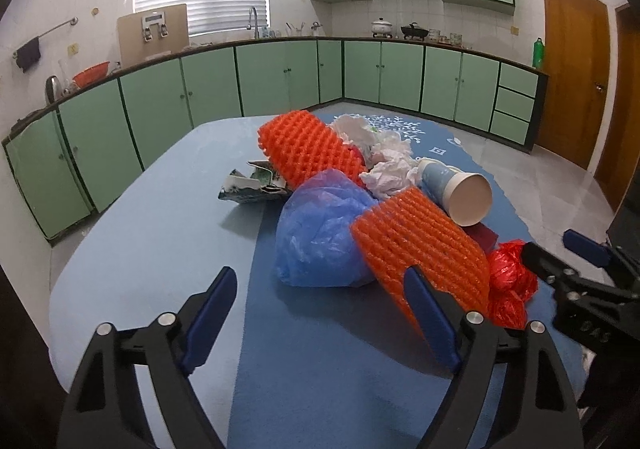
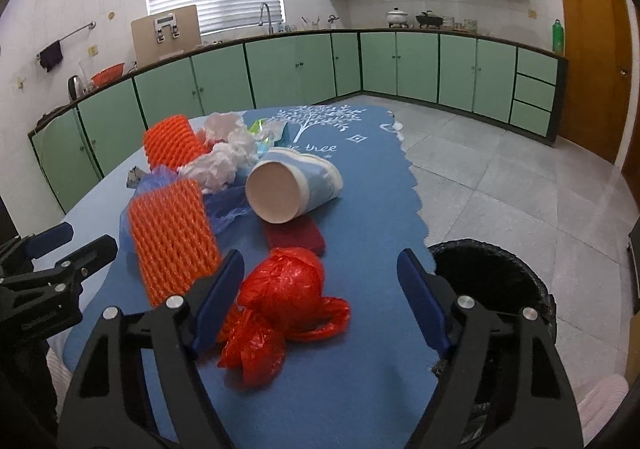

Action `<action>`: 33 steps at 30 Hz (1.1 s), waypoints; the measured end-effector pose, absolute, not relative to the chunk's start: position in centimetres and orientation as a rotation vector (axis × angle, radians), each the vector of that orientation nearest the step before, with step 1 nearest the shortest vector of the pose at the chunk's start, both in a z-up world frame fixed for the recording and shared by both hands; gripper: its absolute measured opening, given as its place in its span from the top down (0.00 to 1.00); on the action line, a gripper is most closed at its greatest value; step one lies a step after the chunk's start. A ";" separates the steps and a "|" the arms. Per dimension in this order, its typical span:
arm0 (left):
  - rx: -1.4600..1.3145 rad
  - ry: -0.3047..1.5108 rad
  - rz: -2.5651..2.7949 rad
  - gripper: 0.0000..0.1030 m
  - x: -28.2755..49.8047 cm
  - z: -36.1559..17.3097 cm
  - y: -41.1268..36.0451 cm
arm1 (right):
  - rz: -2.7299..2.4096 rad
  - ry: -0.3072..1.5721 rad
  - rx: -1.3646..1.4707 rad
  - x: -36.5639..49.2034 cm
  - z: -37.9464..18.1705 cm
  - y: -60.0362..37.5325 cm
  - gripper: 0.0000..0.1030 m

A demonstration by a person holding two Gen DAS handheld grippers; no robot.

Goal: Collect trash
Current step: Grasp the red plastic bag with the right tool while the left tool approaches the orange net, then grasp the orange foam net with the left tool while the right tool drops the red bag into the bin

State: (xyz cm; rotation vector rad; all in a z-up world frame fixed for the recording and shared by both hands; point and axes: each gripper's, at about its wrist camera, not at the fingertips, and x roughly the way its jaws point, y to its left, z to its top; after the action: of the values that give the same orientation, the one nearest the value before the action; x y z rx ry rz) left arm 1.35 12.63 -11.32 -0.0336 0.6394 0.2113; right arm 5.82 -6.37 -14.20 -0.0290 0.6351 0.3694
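A pile of trash lies on the blue table mat (image 1: 320, 349). It holds two orange foam nets (image 1: 420, 245) (image 1: 308, 149), a blue plastic bag (image 1: 320, 237), crumpled white paper (image 1: 390, 169), a tipped paper cup (image 1: 460, 193), a torn carton (image 1: 252, 185) and a red plastic bag (image 2: 284, 301). My left gripper (image 1: 320, 313) is open, just short of the blue bag and the near net. My right gripper (image 2: 320, 301) is open, with the red bag between its fingers, untouched. A black-lined trash bin (image 2: 492, 289) stands beside the table at the right.
A dark red flat block (image 2: 296, 237) lies under the cup (image 2: 292, 185). The mat's right edge (image 2: 420, 217) drops to a tiled floor (image 2: 520, 177). Green kitchen cabinets (image 1: 280, 77) run along the back walls. A wooden door (image 1: 572, 77) is at the right.
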 end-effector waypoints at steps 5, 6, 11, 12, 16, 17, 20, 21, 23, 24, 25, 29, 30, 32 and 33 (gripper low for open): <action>-0.047 0.638 0.198 0.19 1.6 -11.6 12.6 | 0.402 0.677 -0.044 6.3 -15.5 -5.7 0.41; -0.053 0.637 0.197 0.19 1.6 -11.7 12.6 | 0.412 0.681 -0.045 6.3 -15.6 -5.7 0.46; -0.079 0.647 0.191 0.19 1.8 -11.9 12.9 | 0.478 0.674 -0.062 5.6 -15.2 -5.5 0.70; -0.085 0.652 0.187 0.19 1.8 -11.9 12.9 | 0.482 0.670 -0.062 5.4 -14.9 -5.6 0.71; -0.094 0.663 0.158 0.19 1.9 -12.1 12.2 | 0.459 0.637 -0.048 4.6 -13.6 -6.9 0.72; -0.095 0.665 0.151 0.19 2.0 -12.1 12.0 | 0.445 0.625 -0.050 4.4 -13.3 -7.3 0.72; -0.101 0.675 0.108 0.29 2.2 -12.2 10.9 | 0.406 0.603 -0.062 4.2 -12.6 -8.4 0.72; -0.105 0.684 0.087 0.33 2.4 -12.3 10.5 | 0.394 0.600 -0.060 4.2 -12.6 -8.7 0.72; -0.107 0.697 0.060 0.37 2.7 -12.6 9.8 | 0.373 0.599 -0.051 4.2 -12.4 -9.3 0.72; -0.104 0.703 0.050 0.38 2.9 -12.8 9.4 | 0.365 0.598 -0.048 4.3 -12.4 -9.7 0.72; -0.103 0.709 0.042 0.40 3.1 -13.0 9.1 | 0.359 0.598 -0.048 4.4 -12.4 -10.0 0.72; -0.123 0.740 0.014 0.61 3.9 -13.7 8.7 | 0.341 0.603 -0.040 4.5 -12.5 -10.9 0.72; -0.128 0.747 0.009 0.69 4.0 -13.8 8.6 | 0.339 0.604 -0.039 4.5 -12.6 -10.9 0.72; -0.126 0.748 0.004 0.79 4.0 -13.8 8.4 | 0.338 0.607 -0.036 4.6 -12.6 -11.1 0.72; -0.124 0.739 0.004 0.83 3.8 -13.5 8.3 | 0.339 0.607 -0.034 4.7 -12.6 -11.1 0.72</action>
State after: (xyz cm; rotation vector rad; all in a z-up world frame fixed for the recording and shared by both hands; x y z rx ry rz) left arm 3.81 8.32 -13.54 -0.1243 0.7389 0.0041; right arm 4.66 -11.08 -12.59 -0.0344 0.6075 0.3385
